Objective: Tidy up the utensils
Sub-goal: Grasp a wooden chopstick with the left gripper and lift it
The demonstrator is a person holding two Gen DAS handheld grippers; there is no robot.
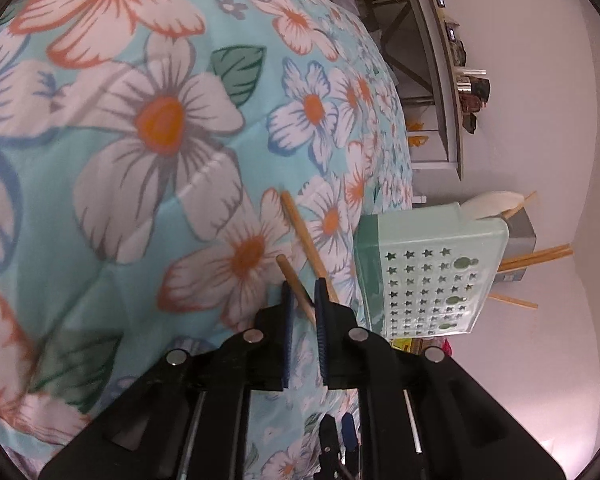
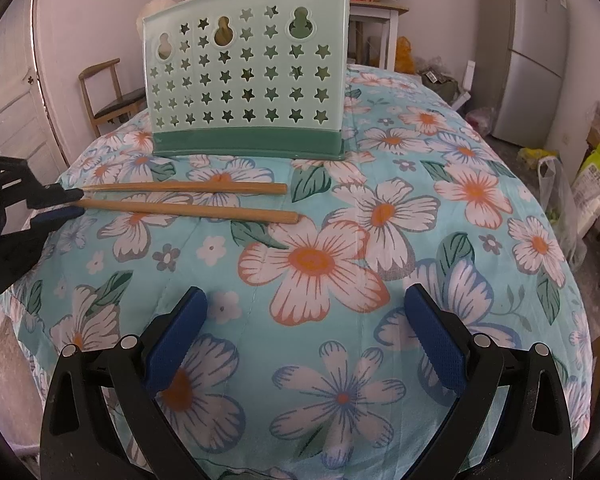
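Note:
Two wooden chopsticks lie side by side on the floral cloth in front of a pale green utensil holder (image 2: 248, 80) with star holes. The near chopstick (image 2: 188, 209) has its thin end between the fingers of my left gripper (image 2: 70, 202), which is closed on it. The far chopstick (image 2: 184, 188) lies just beside the upper finger. In the left wrist view the held chopstick (image 1: 296, 286) passes between the blue pads of the left gripper (image 1: 305, 286), the other chopstick (image 1: 306, 240) lies to its right, and the holder (image 1: 428, 272) stands beyond. My right gripper (image 2: 306, 304) is open and empty above the cloth.
The holder has several chopsticks (image 1: 536, 256) and a white spoon (image 1: 496, 202) standing in it. A wooden chair (image 2: 108, 96) stands behind the table at left, a fridge (image 2: 536, 52) at right, and bags (image 2: 596, 184) on the floor at far right.

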